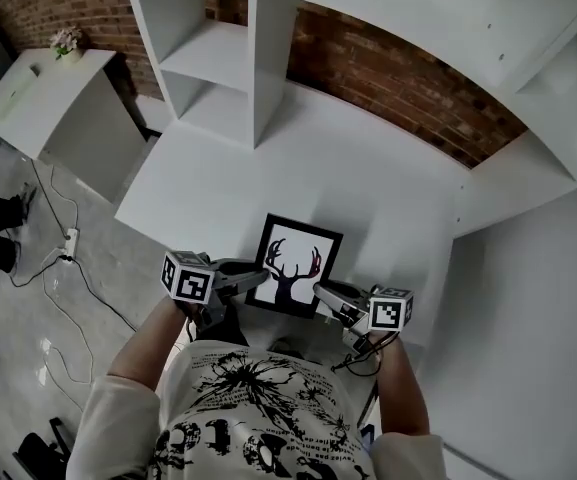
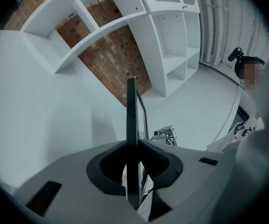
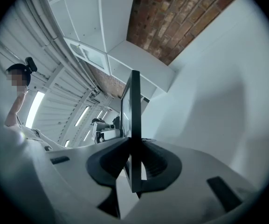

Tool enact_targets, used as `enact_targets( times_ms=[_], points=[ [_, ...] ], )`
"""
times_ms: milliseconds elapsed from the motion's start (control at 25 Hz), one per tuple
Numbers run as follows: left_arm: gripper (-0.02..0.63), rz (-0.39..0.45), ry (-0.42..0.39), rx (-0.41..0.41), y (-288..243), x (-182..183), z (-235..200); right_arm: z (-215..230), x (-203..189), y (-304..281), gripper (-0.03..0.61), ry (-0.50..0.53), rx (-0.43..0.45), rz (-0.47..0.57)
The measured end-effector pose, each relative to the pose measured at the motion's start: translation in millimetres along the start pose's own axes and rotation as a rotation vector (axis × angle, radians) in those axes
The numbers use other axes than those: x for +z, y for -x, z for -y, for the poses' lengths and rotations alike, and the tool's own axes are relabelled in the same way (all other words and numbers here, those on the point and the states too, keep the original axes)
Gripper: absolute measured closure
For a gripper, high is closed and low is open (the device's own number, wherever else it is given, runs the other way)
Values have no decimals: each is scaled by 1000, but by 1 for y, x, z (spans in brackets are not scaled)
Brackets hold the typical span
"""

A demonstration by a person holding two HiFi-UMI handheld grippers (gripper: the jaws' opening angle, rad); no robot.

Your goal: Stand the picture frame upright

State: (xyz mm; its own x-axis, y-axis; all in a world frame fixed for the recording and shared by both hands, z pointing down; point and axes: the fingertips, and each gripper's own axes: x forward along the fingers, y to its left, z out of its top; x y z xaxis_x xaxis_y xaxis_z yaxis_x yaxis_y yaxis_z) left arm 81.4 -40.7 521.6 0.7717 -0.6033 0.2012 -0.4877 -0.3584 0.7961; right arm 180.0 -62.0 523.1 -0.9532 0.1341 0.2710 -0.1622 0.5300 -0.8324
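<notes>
Picture frame (image 1: 298,258) gripped by left gripper (image 1: 256,280) and right gripper (image 1: 324,294).

A white worktop (image 1: 368,168) stood against a red brick wall (image 1: 388,78) with a white shelving unit (image 1: 218,58) upon it, while leftward a white cabinet (image 1: 48,98) bore flowers (image 1: 66,40) and a cabled power strip (image 1: 69,239) lay on the grey floor (image 1: 18,318).

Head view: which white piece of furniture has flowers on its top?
The low cabinet at the far left. Small flowers stand at one corner of its top. The tall shelf unit to its right shows no flowers.
</notes>
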Motion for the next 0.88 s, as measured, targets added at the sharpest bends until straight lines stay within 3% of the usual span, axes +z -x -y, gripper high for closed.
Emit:
enact_targets(
  times_ms=[120, 360, 600, 760, 880],
  points=[
    [523, -34, -48, -20, 34, 53, -13, -19, 40, -44, 500, 29, -47, -23],
    [522, -111, -163, -12, 76, 110, -71, -11, 81, -119, 500, 71, -115, -5],
    [517, -157, -208, 36, 132, 209, -147, -7, 175, -221, 499, 96, -192, -35],
    [514, -162, -249, 59, 130, 205, -159, 2, 174, -227, 499, 132, -231, -5],
    [511, -162, -329, 81, 126, 196, -163, 8, 167, -224, 499, 194, -284, 29]
  ],
)
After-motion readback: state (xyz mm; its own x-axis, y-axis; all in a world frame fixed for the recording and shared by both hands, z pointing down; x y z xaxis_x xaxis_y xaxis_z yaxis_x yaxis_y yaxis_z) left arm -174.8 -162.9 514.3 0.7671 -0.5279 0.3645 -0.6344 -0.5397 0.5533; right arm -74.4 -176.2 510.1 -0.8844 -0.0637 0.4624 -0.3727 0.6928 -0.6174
